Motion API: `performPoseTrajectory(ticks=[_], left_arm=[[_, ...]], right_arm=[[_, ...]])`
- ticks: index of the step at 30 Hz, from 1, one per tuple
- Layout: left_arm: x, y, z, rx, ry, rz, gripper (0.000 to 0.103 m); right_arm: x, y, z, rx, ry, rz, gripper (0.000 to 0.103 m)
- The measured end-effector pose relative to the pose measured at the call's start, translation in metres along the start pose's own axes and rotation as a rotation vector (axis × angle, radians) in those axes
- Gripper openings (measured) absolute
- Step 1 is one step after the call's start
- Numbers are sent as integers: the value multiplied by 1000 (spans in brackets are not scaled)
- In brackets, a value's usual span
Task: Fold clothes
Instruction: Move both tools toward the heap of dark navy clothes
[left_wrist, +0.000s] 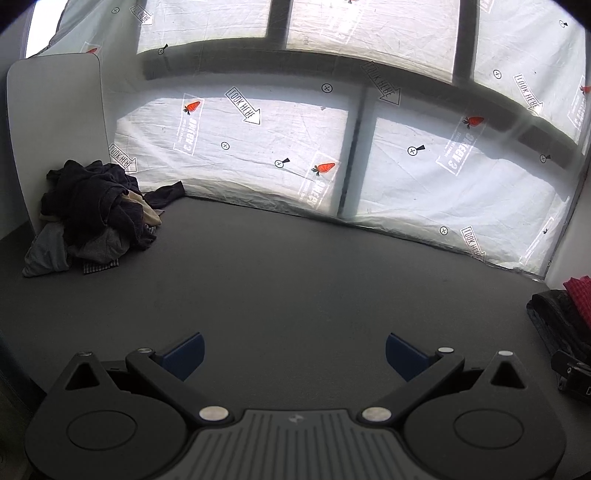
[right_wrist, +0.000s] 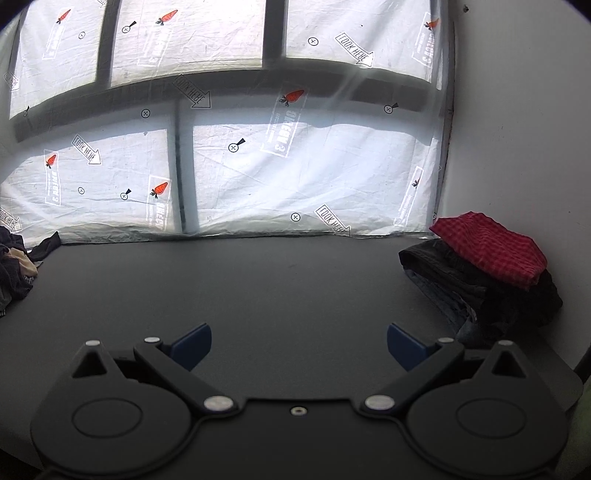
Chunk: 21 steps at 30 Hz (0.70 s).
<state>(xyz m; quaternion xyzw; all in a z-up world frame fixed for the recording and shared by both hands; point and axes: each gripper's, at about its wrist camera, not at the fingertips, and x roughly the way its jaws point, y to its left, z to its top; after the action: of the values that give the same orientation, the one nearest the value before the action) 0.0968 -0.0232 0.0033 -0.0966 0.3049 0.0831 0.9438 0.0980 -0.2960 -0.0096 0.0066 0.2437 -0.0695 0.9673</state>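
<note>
The left gripper (left_wrist: 293, 354) is hovering over the grey bench (left_wrist: 295, 280), and its blue fingers (left_wrist: 184, 354) are standing wide apart with nothing between them. The right gripper (right_wrist: 299, 345) is doing the same over the bench (right_wrist: 258, 288); its fingers (right_wrist: 192, 345) are also spread wide and are holding nothing.

In the left wrist view, the unfolded pile (left_wrist: 92, 218) of dark, grey and beige clothes is lying at about 10 o'clock, at the far left corner of the bench, touching a white panel (left_wrist: 55, 122) which is standing behind it. At 3 o'clock, at the picture edge, part of the folded stack (left_wrist: 557, 317) is showing, with a bit of the red cloth (left_wrist: 578, 295) on it.

In the right wrist view, the folded stack (right_wrist: 480, 291) is sitting at about 2 o'clock, near the right wall (right_wrist: 517, 129), and the red cloth (right_wrist: 491, 247), which is checked, is lying on top of it. The unfolded pile (right_wrist: 14, 266) is appearing at 9 o'clock, cut by the picture edge. Between the pile and the stack the bench surface is showing bare grey.

Behind the bench, at 12 o'clock in both views, a white printed sheet (left_wrist: 258, 147) with carrots and arrows is covering the window.
</note>
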Motion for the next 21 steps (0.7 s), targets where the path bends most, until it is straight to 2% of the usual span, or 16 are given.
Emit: performPoseTrajectory(ticks=[9, 14, 21], left_arm=[[60, 9, 24, -283, 144, -8, 103], [86, 52, 33, -448, 178, 2, 103], [131, 128, 58, -668, 179, -17, 103]], right_arm=[[81, 0, 22, 18, 75, 163, 103], [119, 23, 31, 47, 122, 257, 103], [175, 88, 50, 100, 226, 411, 103]])
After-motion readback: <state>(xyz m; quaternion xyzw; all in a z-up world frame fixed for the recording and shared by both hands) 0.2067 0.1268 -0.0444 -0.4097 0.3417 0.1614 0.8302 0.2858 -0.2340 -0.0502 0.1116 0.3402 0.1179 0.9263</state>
